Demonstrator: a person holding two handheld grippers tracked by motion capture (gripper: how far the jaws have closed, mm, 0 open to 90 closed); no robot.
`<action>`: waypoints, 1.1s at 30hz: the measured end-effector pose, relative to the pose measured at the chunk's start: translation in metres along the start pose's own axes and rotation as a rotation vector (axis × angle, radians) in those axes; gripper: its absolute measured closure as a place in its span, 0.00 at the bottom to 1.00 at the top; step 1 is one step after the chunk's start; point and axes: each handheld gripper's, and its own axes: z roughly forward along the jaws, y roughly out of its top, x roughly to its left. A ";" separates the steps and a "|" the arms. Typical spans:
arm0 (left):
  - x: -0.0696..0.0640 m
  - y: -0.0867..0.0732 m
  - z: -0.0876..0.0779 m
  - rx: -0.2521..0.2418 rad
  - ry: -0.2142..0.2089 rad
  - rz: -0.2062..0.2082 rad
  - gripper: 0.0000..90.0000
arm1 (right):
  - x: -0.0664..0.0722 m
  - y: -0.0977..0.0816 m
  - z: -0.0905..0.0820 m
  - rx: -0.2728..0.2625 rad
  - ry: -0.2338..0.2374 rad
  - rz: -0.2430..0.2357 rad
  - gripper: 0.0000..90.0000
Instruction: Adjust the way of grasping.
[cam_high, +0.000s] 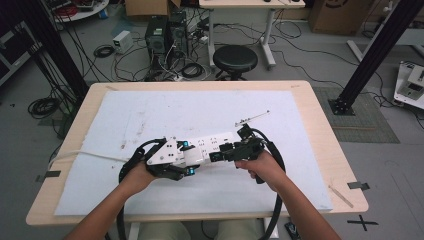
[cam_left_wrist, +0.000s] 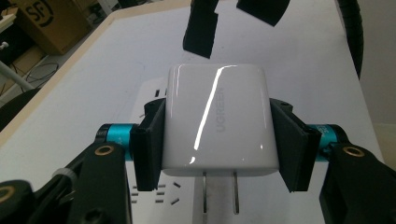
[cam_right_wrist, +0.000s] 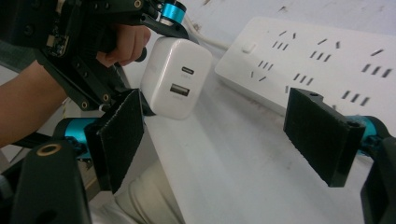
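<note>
Your left gripper (cam_left_wrist: 217, 140) is clamped on the white charger (cam_left_wrist: 219, 121), one pad pressed flat against each side of its body. The charger's two metal prongs (cam_left_wrist: 219, 193) stick out of its near end, back toward your hand, and its port face points away from you. Directly under the charger lies the white power strip (cam_left_wrist: 154, 95), its slots showing below the prongs and its end reaching out past the left pad.

Your right gripper (cam_right_wrist: 224, 135) has its jaws spread wide with nothing between the pads; only the white mat (cam_right_wrist: 233, 168) lies beneath the gap. From that gripper's camera the charger (cam_right_wrist: 175, 77) hangs just past the left pad, its two ports facing you. The power strip (cam_right_wrist: 317, 60) runs beyond the right pad, with its switch (cam_right_wrist: 249, 47) at the nearer end.

In the high view the two grippers (cam_high: 192, 162) (cam_high: 220, 152) face each other over the strip (cam_high: 210, 142), close together. The strip's white cord (cam_high: 90, 156) trails off behind your left hand (cam_high: 137, 175). A thin metal rod (cam_high: 252, 118) lies on the mat beyond your right hand (cam_high: 260, 165), apart from the strip. Past the table's (cam_high: 320, 120) far edge stands a black stool (cam_high: 235, 59).
</note>
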 end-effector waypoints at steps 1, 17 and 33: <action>0.000 0.000 0.000 0.000 0.000 0.000 0.47 | 0.000 0.001 0.002 0.000 0.005 0.000 0.23; -0.002 0.004 0.013 -0.004 -0.017 0.011 0.47 | -0.010 0.006 0.020 0.024 0.121 0.128 0.30; -0.004 0.006 0.019 -0.013 -0.026 0.022 0.47 | -0.013 0.004 0.033 0.052 0.201 0.171 0.56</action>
